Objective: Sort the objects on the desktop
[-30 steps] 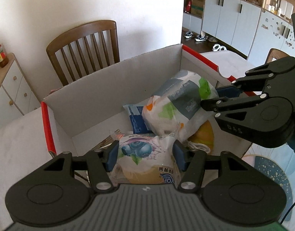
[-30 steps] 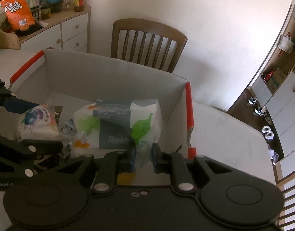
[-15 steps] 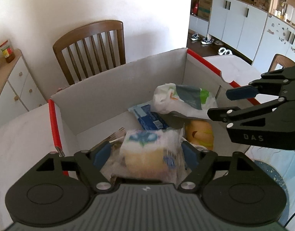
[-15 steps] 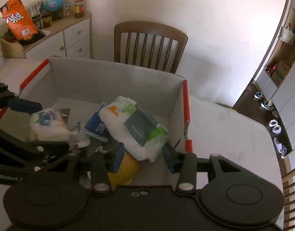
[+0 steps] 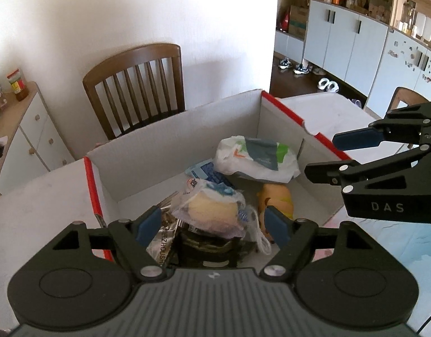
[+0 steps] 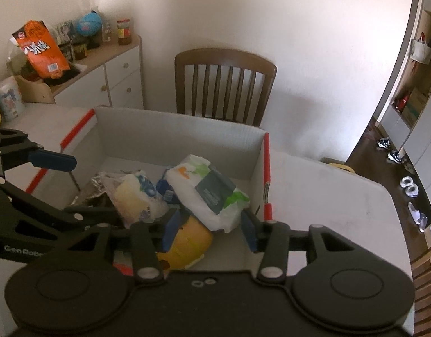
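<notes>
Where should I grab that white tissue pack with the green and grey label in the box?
Grip the tissue pack across its short width near the middle, coming from above. It is soft and lies tilted on top of the other items in the box, so its top is free; the box walls block a sideways approach.

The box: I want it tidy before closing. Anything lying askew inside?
Yes. In the cardboard box the white tissue pack lies tilted, propped on the yellow toy and blue packet. The bread bag rests crookedly on foil wrappers.
</notes>
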Tool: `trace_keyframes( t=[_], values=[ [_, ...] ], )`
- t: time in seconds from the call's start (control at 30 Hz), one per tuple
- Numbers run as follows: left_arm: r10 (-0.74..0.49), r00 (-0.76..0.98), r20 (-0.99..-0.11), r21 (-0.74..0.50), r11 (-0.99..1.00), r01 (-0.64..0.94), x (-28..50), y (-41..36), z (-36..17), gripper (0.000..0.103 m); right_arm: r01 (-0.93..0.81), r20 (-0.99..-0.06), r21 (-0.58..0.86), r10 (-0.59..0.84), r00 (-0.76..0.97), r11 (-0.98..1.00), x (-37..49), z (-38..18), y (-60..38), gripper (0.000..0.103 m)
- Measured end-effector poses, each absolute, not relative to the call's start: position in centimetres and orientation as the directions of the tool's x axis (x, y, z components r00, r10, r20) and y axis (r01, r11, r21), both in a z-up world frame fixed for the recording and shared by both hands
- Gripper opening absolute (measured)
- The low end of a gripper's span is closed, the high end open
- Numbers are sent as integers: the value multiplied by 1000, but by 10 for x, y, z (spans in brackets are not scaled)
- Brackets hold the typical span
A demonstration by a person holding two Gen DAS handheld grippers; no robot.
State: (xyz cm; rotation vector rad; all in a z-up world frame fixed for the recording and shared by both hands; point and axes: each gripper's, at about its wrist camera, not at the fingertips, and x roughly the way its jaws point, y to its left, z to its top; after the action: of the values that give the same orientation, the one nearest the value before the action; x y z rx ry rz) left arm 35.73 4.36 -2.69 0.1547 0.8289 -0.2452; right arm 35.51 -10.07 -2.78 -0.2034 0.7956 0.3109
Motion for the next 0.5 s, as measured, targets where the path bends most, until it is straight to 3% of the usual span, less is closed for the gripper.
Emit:
trace_keyframes(
  t=[0.5],
  values=[
    [-140,700,-700,28,975,223,310,41,7,79,-362,-683,-32,244,689,932,318,8,-112,51]
  ],
)
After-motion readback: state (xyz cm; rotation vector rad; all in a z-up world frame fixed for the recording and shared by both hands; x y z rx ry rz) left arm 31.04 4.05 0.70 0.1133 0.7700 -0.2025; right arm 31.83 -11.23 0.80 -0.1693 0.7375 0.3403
